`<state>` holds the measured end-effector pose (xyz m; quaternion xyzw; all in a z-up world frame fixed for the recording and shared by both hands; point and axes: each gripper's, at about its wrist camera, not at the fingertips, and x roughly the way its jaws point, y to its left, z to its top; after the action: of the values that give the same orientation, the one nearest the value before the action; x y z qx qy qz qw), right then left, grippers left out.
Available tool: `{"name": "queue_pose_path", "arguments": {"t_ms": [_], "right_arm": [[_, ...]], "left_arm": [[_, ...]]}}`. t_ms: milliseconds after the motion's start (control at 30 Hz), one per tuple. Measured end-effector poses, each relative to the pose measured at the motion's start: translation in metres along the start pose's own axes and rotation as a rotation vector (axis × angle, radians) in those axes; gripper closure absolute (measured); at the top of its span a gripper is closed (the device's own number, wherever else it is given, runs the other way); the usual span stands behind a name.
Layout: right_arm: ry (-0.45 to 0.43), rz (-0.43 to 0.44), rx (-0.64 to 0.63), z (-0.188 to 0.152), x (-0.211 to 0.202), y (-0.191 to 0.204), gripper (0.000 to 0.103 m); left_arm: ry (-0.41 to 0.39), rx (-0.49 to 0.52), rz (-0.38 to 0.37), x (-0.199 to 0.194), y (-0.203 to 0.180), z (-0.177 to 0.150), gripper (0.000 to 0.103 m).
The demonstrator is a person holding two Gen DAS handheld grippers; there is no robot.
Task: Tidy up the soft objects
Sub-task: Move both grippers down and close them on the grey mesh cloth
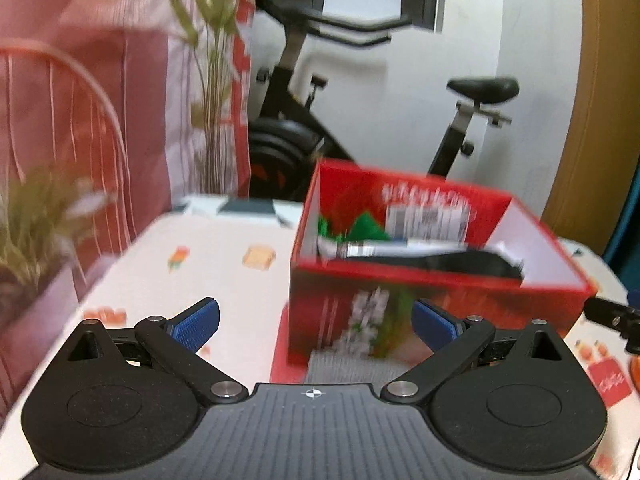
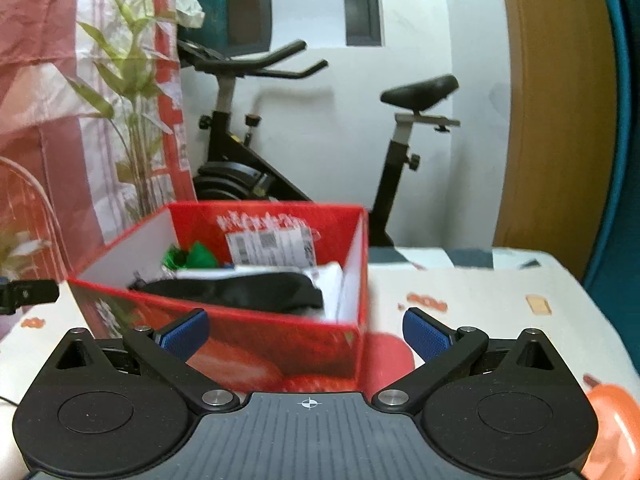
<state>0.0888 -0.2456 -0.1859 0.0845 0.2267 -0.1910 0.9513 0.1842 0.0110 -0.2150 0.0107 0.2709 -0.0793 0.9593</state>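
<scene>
Soft things, a black cloth [image 2: 240, 292] lying over something white [image 2: 328, 280] with a scrap of green fabric [image 2: 192, 258] behind them, sit inside a red cardboard box [image 2: 280, 344] on a table covered with a pale printed cloth [image 2: 480, 292]; both views are blurred, so I cannot tell what each item is. Starting at the left, a potted plant [image 1: 32, 216] stands at the table's edge in front of a pink and red striped curtain [image 1: 100, 80], and tall green stalks [image 1: 212, 80] rise further back. The left gripper [image 1: 316, 322] hovers over the tablecloth, its blue-padded fingers [image 1: 198, 322] spread wide with nothing between them, facing the box's near wall; in that view the box [image 1: 440, 300] lies ahead and slightly to the right, with a white label [image 1: 428, 218] on its inner back wall. Behind the box an exercise bike [image 2: 304, 132] stands against a white wall. The right gripper [image 2: 306, 330] also has its jaws wide apart and empty, pointed at the box's right front corner, the box sitting ahead and to the left. Part of the other gripper shows at each view's edge. At far right, a wooden panel [image 2: 552, 100] stands upright, and an orange object [image 2: 612, 420], too blurred to identify, sits at the lower corner.
</scene>
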Motion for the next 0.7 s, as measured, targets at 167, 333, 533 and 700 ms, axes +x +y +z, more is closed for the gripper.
{"name": "queue_pose_path", "arguments": {"t_ms": [167, 333, 533, 700], "right_arm": [[0.038, -0.027, 0.026, -0.040, 0.019, -0.011, 0.001], [0.148, -0.018, 0.051, -0.074, 0.047, -0.016, 0.008], [0.180, 0.016, 0.090, -0.088, 0.068, -0.014, 0.020], [0.208, 0.029, 0.102, -0.097, 0.078, -0.014, 0.029]], "left_arm": [[0.089, 0.004, 0.006, 0.027, 0.006, -0.028, 0.000], [0.135, -0.035, -0.006, 0.049, 0.016, -0.038, 0.000], [0.136, -0.089, -0.062, 0.066, 0.018, -0.045, 0.000], [0.160, -0.069, -0.081, 0.075, 0.010, -0.055, 0.000]]}}
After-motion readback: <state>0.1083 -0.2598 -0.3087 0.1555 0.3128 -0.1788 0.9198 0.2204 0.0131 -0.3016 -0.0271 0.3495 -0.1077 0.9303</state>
